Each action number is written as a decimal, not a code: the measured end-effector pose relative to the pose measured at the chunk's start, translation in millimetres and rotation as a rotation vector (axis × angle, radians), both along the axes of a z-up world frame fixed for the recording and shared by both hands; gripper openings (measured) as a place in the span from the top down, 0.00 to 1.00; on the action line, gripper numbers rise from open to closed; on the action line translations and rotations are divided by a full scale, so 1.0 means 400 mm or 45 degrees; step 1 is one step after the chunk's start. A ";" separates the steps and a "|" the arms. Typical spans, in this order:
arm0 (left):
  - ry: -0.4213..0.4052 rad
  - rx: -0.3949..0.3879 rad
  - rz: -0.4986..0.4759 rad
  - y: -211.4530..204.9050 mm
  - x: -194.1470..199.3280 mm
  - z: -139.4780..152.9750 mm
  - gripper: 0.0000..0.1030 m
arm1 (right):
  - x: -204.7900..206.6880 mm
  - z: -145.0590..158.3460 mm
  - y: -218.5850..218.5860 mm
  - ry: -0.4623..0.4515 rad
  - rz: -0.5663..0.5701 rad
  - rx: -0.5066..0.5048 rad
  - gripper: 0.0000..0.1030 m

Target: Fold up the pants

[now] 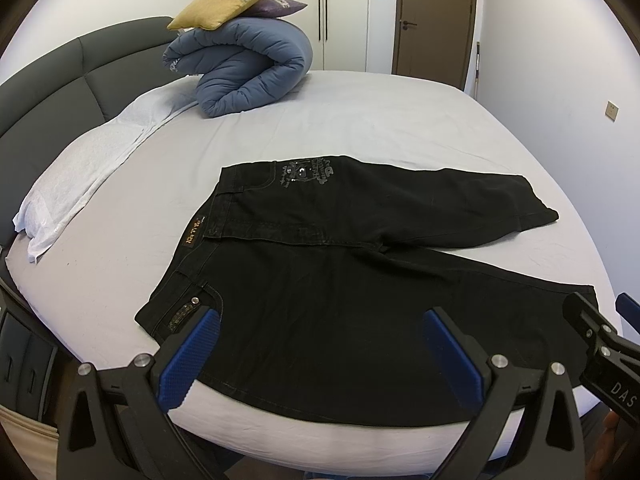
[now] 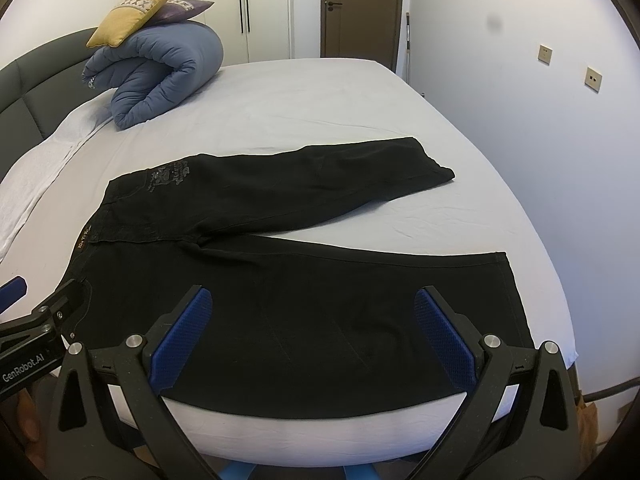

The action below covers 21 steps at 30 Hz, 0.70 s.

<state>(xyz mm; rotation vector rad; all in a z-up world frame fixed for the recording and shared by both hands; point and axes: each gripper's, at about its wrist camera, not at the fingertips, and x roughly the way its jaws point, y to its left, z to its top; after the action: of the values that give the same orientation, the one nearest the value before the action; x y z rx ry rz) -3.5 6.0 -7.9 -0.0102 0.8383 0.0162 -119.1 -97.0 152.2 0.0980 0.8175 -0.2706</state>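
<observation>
The black pants (image 1: 340, 280) lie flat on the bed (image 1: 360, 120), waist to my left, two legs spread apart to my right. They look thick and a bit heavy, soft but not slippery. I think the near waist corner and near leg end are good spots to grab. My left gripper (image 1: 320, 344) and right gripper (image 2: 314, 328) are both spread wide, holding nothing.
</observation>
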 end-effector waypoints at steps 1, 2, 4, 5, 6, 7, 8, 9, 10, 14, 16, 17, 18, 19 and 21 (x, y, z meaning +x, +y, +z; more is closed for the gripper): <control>0.001 0.001 -0.001 -0.002 0.002 0.000 0.00 | 0.001 -0.001 -0.002 0.000 -0.001 0.000 0.00; 0.001 0.002 -0.002 -0.002 0.001 0.000 0.00 | 0.000 0.000 0.000 0.000 -0.001 0.001 0.00; 0.002 0.003 -0.001 -0.002 0.002 0.000 0.00 | 0.000 0.000 0.001 0.001 0.000 0.002 0.00; 0.002 0.002 -0.001 -0.003 0.002 0.001 0.00 | -0.001 0.000 0.002 0.001 0.000 0.001 0.00; 0.002 0.002 -0.001 -0.003 0.002 0.001 0.00 | -0.001 0.000 0.003 0.002 0.001 0.001 0.00; 0.003 0.002 -0.001 -0.003 0.002 0.000 0.00 | -0.002 -0.001 0.001 0.002 0.002 0.002 0.00; 0.003 0.002 -0.001 -0.001 0.001 0.000 0.00 | -0.002 -0.001 0.002 0.002 0.002 0.002 0.00; 0.004 0.001 -0.001 0.003 -0.001 -0.002 0.00 | -0.002 -0.001 0.003 0.002 0.002 0.002 0.00; 0.004 0.002 -0.001 0.003 -0.002 -0.003 0.00 | -0.002 -0.001 0.001 0.002 0.001 0.002 0.00; 0.005 0.002 -0.001 0.005 -0.002 -0.003 0.00 | -0.002 -0.001 0.002 0.003 0.002 0.004 0.00; 0.005 0.004 0.002 0.004 -0.002 -0.003 0.00 | -0.004 -0.002 0.007 0.003 0.002 0.003 0.00; 0.006 0.003 0.001 0.004 -0.002 -0.003 0.00 | -0.004 -0.002 0.008 0.002 0.002 0.002 0.00; 0.006 0.003 0.000 0.004 -0.002 -0.003 0.00 | -0.004 -0.002 0.007 0.003 0.002 0.003 0.00; 0.007 0.002 0.001 0.007 -0.004 -0.004 0.00 | -0.004 -0.002 0.007 0.002 0.002 0.004 0.00; 0.006 0.002 0.001 0.009 -0.005 -0.005 0.00 | -0.003 -0.002 0.005 0.002 0.002 0.003 0.00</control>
<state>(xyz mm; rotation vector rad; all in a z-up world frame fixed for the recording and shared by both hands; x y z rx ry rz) -5.4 9.7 -9.9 -0.0087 0.8430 0.0181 -120.2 -94.9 151.5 0.0993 0.8194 -0.2682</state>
